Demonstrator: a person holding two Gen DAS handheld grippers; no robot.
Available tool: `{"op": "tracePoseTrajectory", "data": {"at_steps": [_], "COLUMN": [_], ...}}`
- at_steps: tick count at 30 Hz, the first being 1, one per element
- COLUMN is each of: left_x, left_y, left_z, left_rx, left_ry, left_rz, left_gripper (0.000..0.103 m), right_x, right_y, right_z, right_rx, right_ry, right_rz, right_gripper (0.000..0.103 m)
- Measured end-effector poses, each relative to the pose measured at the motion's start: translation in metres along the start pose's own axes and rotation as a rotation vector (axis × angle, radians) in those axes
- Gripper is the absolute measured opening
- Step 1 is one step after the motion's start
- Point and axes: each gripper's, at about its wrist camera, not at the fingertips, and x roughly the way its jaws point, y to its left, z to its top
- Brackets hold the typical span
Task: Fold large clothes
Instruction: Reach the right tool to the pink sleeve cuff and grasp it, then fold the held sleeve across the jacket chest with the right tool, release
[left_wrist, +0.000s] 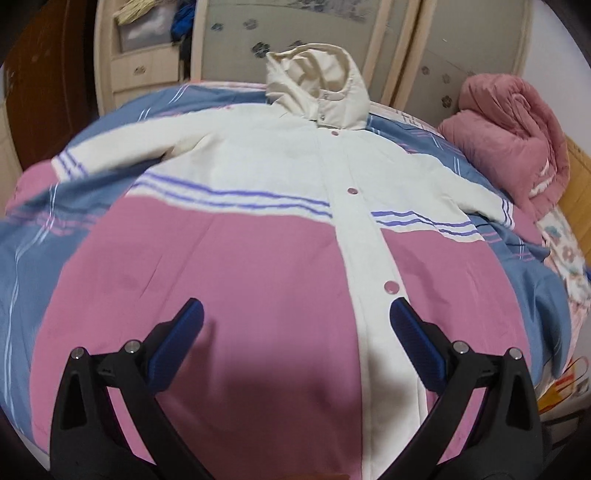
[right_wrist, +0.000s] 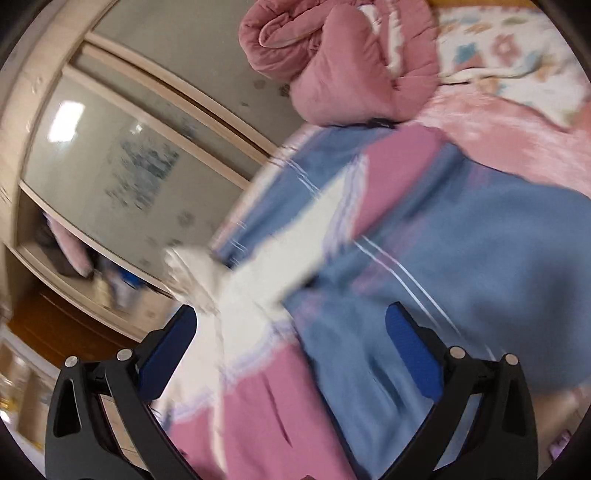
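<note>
No fold shows yet: the hooded coat (left_wrist: 280, 229) lies spread face-up on the bedspread (left_wrist: 48, 240), snapped shut down its cream placket, both sleeves out to the sides, so I judge the whole task remains — sleeves in, then the body doubled over.

In my left wrist view its long axis runs from hem at 6 o'clock to hood (left_wrist: 317, 88) at 12, the hood pointing toward the wardrobe doors (left_wrist: 236, 37); sleeves reach toward 9 and 3.

My left gripper (left_wrist: 296, 314) hangs over the pink lower panel near the hem, fingers spread wide, holding nothing. My right gripper (right_wrist: 290, 323) is likewise parted and empty, over the coat's right side; that view is blurred, with the right sleeve (right_wrist: 321, 225) running toward 1 o'clock. A rolled pink quilt (right_wrist: 332, 55) sits well apart.
</note>
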Motion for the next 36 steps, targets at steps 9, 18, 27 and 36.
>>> {"op": "tracePoseTrajectory", "data": {"at_steps": [9, 18, 27, 36], "left_x": [0.013, 0.012, 0.011, 0.006], "left_y": [-0.01, -0.002, -0.001, 0.005], "left_z": [0.004, 0.01, 0.011, 0.013], "left_rx": [0.027, 0.01, 0.012, 0.009], "left_ry": [0.006, -0.017, -0.024, -0.036], "left_rz": [0.002, -0.049, -0.074, -0.073], "left_gripper": [0.101, 0.101, 0.101, 0.101], "right_x": [0.116, 0.132, 0.16, 0.148], "right_y": [-0.071, -0.148, -0.167, -0.067], "right_z": [0.11, 0.112, 0.13, 0.136], "right_rx": [0.143, 0.346, 0.382, 0.114], "right_ry": [0.006, -0.024, -0.057, -0.263], "right_rz": [-0.078, -0.125, -0.154, -0.321], "right_gripper": [0.102, 0.094, 0.066, 0.008]}}
